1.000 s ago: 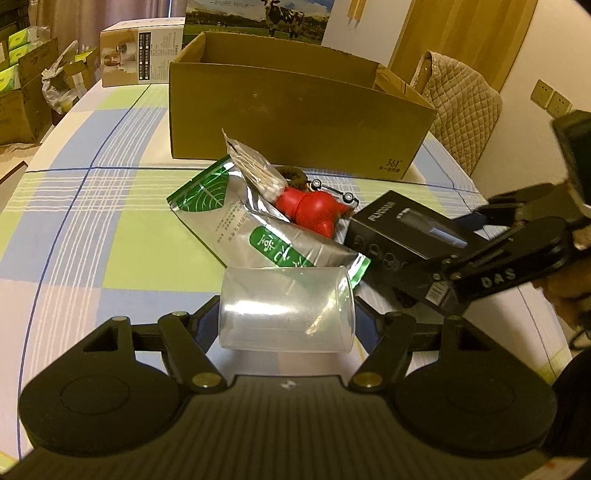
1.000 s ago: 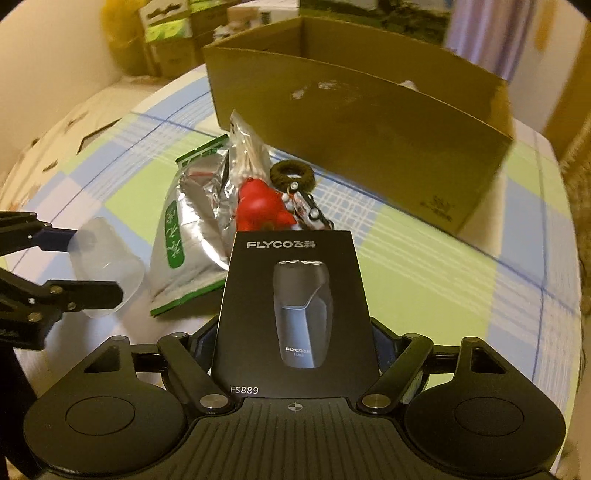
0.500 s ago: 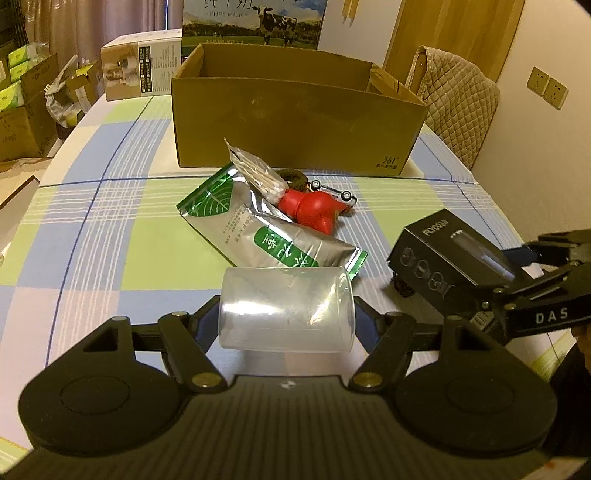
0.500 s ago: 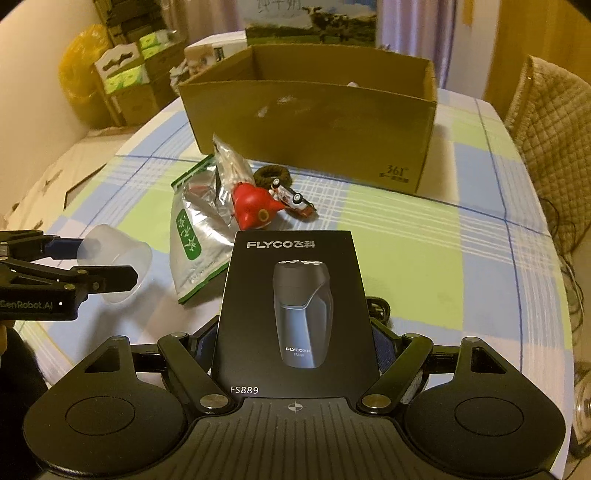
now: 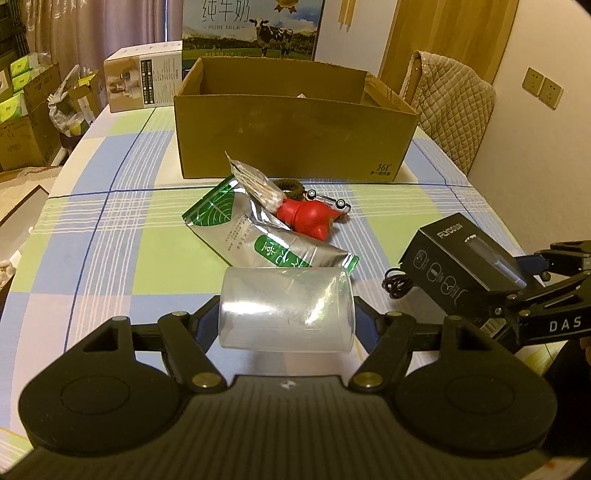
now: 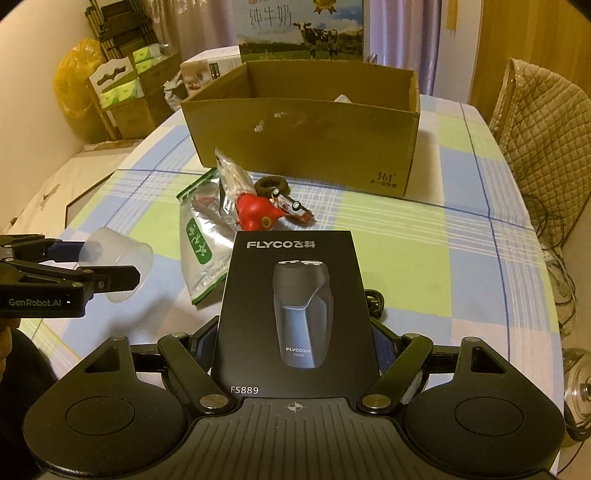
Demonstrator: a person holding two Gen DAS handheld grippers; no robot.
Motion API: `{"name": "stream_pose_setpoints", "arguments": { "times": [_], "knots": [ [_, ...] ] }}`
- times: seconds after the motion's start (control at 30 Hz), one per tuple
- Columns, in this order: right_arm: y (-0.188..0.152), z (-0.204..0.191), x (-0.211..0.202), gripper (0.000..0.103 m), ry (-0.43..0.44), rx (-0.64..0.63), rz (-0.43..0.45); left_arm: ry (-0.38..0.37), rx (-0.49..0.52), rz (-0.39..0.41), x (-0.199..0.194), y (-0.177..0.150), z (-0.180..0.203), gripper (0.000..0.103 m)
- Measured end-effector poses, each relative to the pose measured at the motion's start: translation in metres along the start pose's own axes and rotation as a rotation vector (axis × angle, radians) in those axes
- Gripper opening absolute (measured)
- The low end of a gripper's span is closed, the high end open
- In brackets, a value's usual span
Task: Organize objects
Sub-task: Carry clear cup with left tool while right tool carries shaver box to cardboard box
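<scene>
A: Holding a clear, soft-walled plastic cup (image 5: 286, 308) sideways, the left gripper (image 5: 286, 314) had its jaws clamped on the cup's two ends, raised above the checked blue, green and white tablecloth (image 5: 110, 236).

B: Noted. From the other side that cup (image 6: 116, 264) sat squeezed between the black fingers (image 6: 110, 277). And the right gripper (image 6: 295, 332)?

A: Clenched on a flat black cardboard shaver box printed FLYCO (image 6: 295, 314), gripped by its long edges, face up. In the left view the same box (image 5: 465, 269) hung off the cloth, right of the cup, the right gripper (image 5: 517, 291) pinching it.

B: Under the box?

A: A coiled black cord (image 5: 397, 284) lay on the cloth, partly hidden.

B: Farther on?

A: A silver foil pouch with green leaf panels (image 5: 258, 236) lay flat mid-table. A smaller crinkled clear packet (image 5: 255, 184) leaned on its far end. Touching that, a red rounded plastic toy (image 5: 308, 218), a small white toy car (image 5: 328, 201) on its side, and a brown fuzzy ring (image 5: 291, 186) just behind.

B: And the container?

A: An open brown cardboard carton (image 5: 295, 144) stood behind the pile, near the table's far edge; a pale scrap showed inside, unidentifiable. A white printed product box (image 5: 144, 81) sat left of it, and a milk carton case with cow picture (image 5: 255, 27) stood behind. A quilted beige chair cover (image 5: 454, 110) was to the right.
</scene>
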State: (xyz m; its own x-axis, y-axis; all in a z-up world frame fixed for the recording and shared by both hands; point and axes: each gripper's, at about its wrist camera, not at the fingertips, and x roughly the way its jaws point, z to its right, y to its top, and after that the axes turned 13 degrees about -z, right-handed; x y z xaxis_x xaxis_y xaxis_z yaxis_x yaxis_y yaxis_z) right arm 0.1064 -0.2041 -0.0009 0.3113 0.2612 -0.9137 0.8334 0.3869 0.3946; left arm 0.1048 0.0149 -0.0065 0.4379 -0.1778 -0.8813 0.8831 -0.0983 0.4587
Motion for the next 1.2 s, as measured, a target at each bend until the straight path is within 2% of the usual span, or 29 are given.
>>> {"name": "stream_pose_setpoints", "arguments": {
  "times": [0.83, 1.03, 1.2],
  "knots": [
    [0.014, 0.001, -0.025, 0.076, -0.010, -0.001, 0.049, 0.015, 0.033, 0.008, -0.022, 0.013, 0.000, 0.068],
    [0.047, 0.013, -0.036, 0.076, 0.008, -0.001, 0.087, 0.035, 0.082, 0.012, -0.022, 0.042, -0.004, 0.068],
    [0.097, 0.028, -0.047, 0.076, 0.003, -0.024, 0.123, 0.046, 0.134, 0.033, -0.026, 0.088, -0.008, 0.068]
  ]
}}
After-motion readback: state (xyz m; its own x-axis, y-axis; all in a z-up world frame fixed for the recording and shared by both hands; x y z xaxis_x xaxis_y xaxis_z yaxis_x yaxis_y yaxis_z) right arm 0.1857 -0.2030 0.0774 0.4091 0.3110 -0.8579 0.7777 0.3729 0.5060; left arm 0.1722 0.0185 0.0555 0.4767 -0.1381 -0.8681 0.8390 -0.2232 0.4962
